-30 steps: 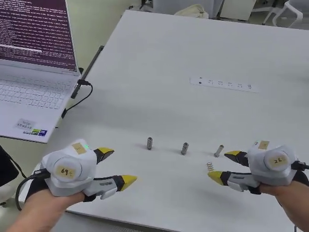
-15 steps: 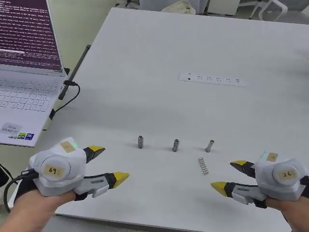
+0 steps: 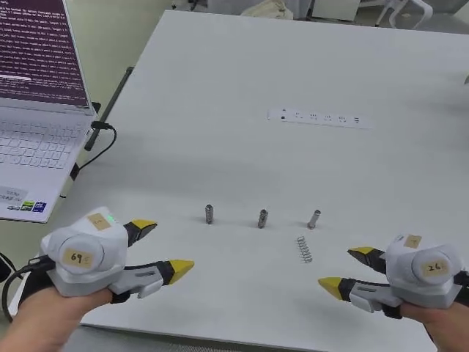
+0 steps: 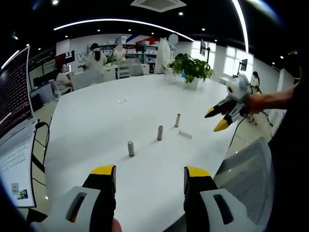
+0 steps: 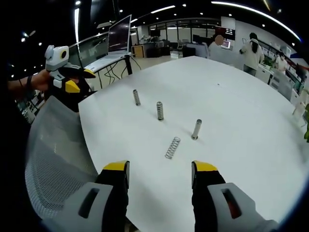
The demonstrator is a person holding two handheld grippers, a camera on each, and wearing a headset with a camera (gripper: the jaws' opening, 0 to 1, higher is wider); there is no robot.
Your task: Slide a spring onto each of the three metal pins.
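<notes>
Last step is judged in hand: left pin and middle pin appear sprung, right pin bare, the spring lying loose on the tabletop just beside it; left gripper and right gripper are held with jaws spread, empty, so the spring is next to be pinched and threaded on.

The left hand-held gripper and right hand-held gripper hover, jaws apart.

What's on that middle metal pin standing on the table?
A spring sits around the middle pin, which stands upright on the table. Its coils cover most of the shaft, so the metal beneath is hidden.
</notes>
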